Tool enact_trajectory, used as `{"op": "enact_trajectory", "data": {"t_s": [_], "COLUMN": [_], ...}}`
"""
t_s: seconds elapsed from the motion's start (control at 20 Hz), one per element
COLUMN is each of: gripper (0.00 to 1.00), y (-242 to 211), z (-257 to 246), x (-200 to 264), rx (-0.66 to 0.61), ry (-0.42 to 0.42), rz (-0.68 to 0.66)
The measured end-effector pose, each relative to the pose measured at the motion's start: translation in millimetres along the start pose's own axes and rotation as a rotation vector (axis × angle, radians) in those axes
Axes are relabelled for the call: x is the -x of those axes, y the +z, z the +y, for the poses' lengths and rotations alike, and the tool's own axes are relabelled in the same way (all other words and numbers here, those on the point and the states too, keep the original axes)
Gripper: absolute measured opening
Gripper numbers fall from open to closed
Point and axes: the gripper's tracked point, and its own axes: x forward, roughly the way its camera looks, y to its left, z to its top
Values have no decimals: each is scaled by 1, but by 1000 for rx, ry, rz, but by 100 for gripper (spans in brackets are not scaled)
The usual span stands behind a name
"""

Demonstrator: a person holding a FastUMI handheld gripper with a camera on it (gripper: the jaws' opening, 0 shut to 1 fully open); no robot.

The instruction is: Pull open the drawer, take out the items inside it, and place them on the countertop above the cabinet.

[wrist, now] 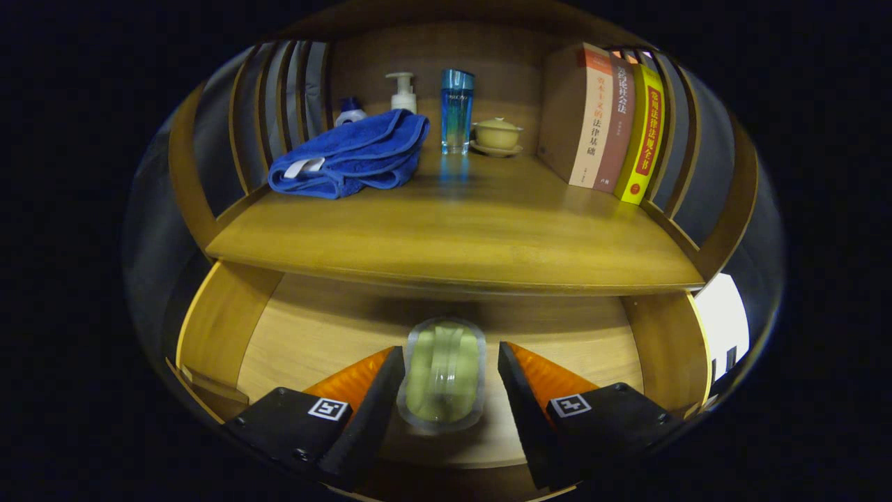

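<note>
A pale green, clear-wrapped packet (444,373) lay on the floor of the open drawer (313,335), between the gripper (449,366) fingers, which stood apart, the left near its edge, the right clear. Its contents were indistinct. Above, the countertop (460,230) carried a blue towel (352,157), bottles and books (613,125).

Surface (453,230): wood, smooth, satin sheen; mirrors the bottle above it. Drawer (320,328): paler wood, matt, grain visible. Packet (444,373), between the spread fingers (369,404), untouched: clear glossy plastic, sealed edge. Towel (352,157): soft terry cloth, matt, with a stitched hem. Bottle (456,111): clear, glossy, glass or plastic unclear. Pump bottle (403,94): matt plastic. Lidded cup (496,132): glazed ceramic. Books (613,122): paper covers, slight gloss.
</note>
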Motion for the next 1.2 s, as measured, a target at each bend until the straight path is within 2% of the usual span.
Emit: {"op": "enact_trajectory", "data": {"t_s": [0.15, 0.45, 0.7, 0.75, 1.2], "gripper": [90, 31, 27, 23, 23], "y": [-10, -28, -19, -15, 25], "z": [6, 3, 5, 7, 7], "x": [-9, -14, -4, 1, 78], "rx": [-10, -120, -145, -155, -209], "ry": [8, -3, 10, 22, 97], "rz": [36, 88, 44, 25, -197]}}
